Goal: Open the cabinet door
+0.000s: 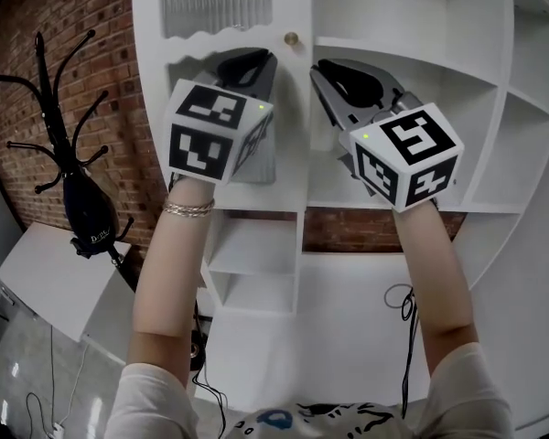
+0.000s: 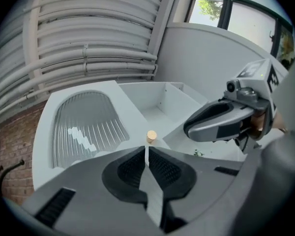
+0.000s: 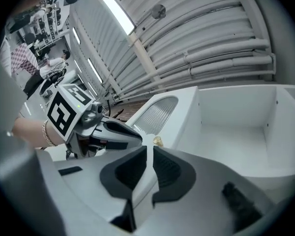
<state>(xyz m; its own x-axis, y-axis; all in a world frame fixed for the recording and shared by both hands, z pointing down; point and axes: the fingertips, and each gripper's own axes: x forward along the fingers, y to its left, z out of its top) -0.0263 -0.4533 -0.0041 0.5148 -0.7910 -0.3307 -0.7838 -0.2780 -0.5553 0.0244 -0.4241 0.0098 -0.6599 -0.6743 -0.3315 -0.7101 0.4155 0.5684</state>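
The white cabinet door (image 1: pixel 288 108) stands closed on the left of the shelving, its brass knob (image 1: pixel 291 38) at its right edge. The left gripper (image 1: pixel 249 65) and the right gripper (image 1: pixel 334 76) hover just short of the knob, side by side. Each has its fingers pressed together on nothing.

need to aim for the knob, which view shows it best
Left gripper view: the knob sits clear and centred just above the jaws. Head view shows it small; right gripper view shows it small too, at the jaws' edge.
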